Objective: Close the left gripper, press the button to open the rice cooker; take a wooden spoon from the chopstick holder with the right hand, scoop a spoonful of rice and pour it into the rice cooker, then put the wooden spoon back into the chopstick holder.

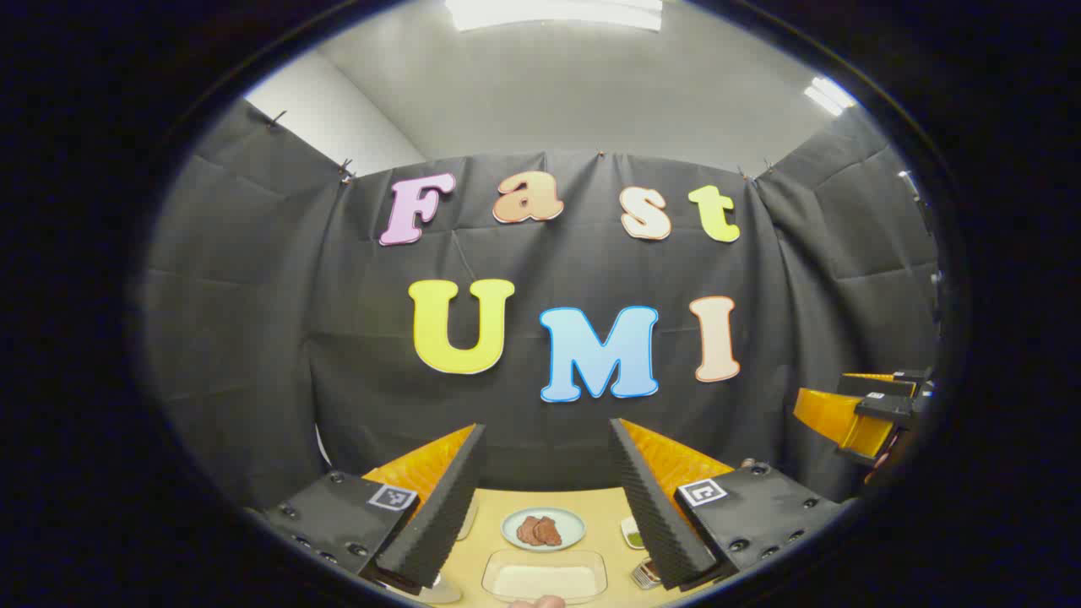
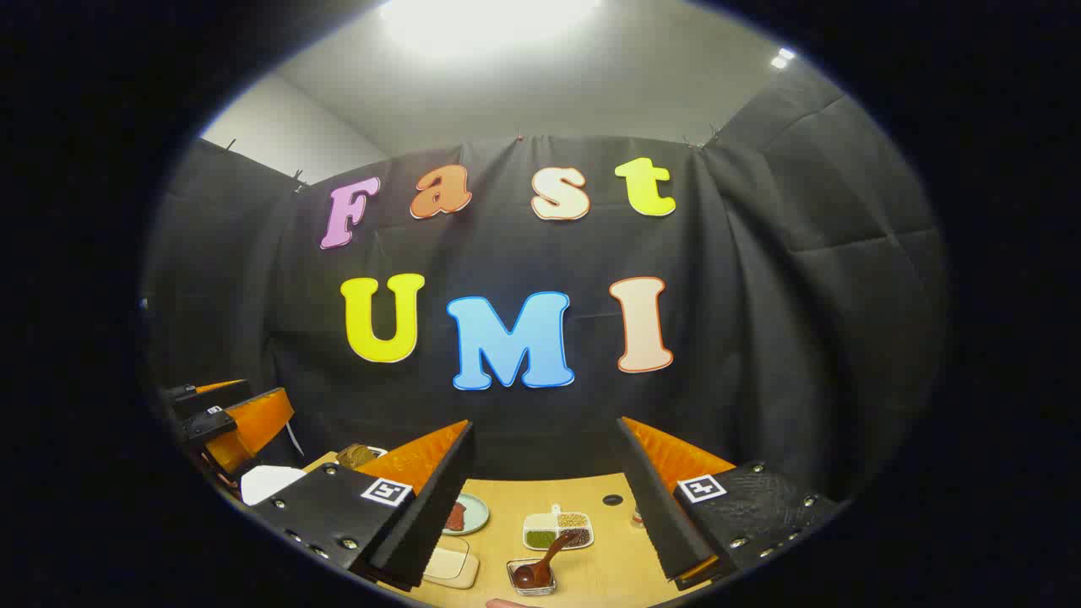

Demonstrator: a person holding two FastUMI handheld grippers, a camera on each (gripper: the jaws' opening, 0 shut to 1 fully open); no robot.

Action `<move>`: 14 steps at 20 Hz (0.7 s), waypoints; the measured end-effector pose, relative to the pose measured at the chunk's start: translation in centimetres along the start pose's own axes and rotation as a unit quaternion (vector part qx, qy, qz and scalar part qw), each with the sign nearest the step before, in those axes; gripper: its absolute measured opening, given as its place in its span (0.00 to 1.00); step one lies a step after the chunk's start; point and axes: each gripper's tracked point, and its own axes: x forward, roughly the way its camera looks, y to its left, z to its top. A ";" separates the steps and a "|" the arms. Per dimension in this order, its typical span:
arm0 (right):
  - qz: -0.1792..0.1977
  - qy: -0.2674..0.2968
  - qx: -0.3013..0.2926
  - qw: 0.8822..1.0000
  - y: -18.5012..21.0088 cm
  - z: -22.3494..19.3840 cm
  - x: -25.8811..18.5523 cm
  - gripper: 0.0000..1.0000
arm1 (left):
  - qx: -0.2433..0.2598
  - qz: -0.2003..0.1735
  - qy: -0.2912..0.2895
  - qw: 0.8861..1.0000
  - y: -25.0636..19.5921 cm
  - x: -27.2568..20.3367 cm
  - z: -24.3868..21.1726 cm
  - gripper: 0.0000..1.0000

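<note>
The wooden spoon (image 2: 549, 557) stood in the small clear chopstick holder (image 2: 532, 577) near the front edge of the desk (image 2: 591, 498), its handle leaning up and to the right toward a divided dish of grains (image 2: 557, 529) just behind it. To the left of the holder lay a shallow tray of white rice (image 2: 448, 561), and behind that a pale plate with brown pieces (image 2: 463, 513); in the left gripper view the same plate (image 1: 543, 529) sat behind the rice tray (image 1: 545, 576). No rice cooker could be made out with certainty; a white shape (image 2: 266, 483) at the desk's left edge may have been part of it. The left claw (image 1: 547, 498) was released, its jaws spread wide and holding nothing, raised above the desk and aimed at the booth wall. The right claw (image 2: 545, 498) was likewise released and empty, hovering above the holder and dishes. The left claw also showed at the left of the right gripper view (image 2: 228, 418), and the right claw at the right of the left gripper view (image 1: 861, 414). Judged from this, nothing of the task was yet done and the first step lay ahead: the left claw should be clenched fully before lowering, so that the closed tips form one firm point, then brought straight down onto the cooker's button with a short, square push rather than a glancing one, the right claw waiting clear of the lid's swing.
</note>
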 end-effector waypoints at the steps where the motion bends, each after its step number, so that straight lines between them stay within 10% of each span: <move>1: 0.001 -0.002 0.000 1.000 0.1 0.2 0.0 0.99 | 0.001 0.001 0.002 1.000 0.2 -0.1 0.0 1.00; 14: -0.006 0.004 -0.005 1.000 -1.4 -0.5 0.9 0.98 | 0.000 0.016 0.004 1.000 1.2 1.3 -0.5 1.00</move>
